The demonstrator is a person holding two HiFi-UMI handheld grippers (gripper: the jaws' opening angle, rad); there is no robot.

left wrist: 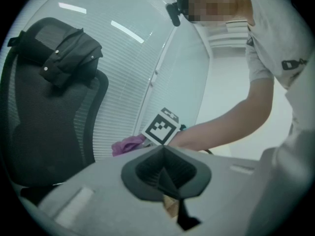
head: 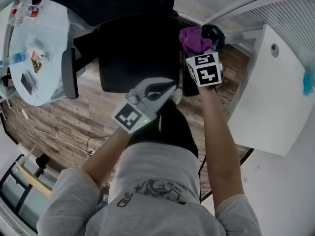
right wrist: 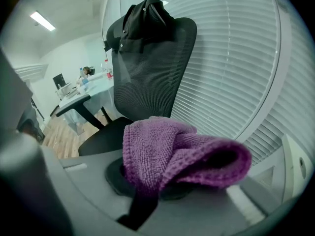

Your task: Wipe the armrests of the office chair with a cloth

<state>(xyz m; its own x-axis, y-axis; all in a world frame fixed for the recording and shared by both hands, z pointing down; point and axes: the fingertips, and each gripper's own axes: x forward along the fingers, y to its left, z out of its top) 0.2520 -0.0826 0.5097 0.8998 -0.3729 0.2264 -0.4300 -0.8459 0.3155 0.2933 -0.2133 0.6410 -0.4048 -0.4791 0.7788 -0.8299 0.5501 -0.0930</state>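
Observation:
The black office chair (head: 133,58) stands in front of me, its mesh back (right wrist: 152,68) draped with a dark garment (right wrist: 142,16). Its left armrest (head: 69,73) is bare; the right armrest is mostly hidden under my right gripper (head: 202,47). That gripper is shut on a bunched purple cloth (head: 193,38), which fills the right gripper view (right wrist: 167,151) and covers the jaws of the right gripper (right wrist: 147,181). My left gripper (head: 165,85) hovers over the seat's front edge, shut and holding nothing (left wrist: 165,173). The left gripper view also shows the cloth (left wrist: 127,144) beside the right gripper's marker cube (left wrist: 161,127).
A pale round table (head: 49,48) with bottles and small items stands left of the chair. A white cabinet (head: 275,92) is close on the right. Window blinds (right wrist: 236,58) run behind the chair. Cables (head: 59,136) lie on the wooden floor (head: 59,112).

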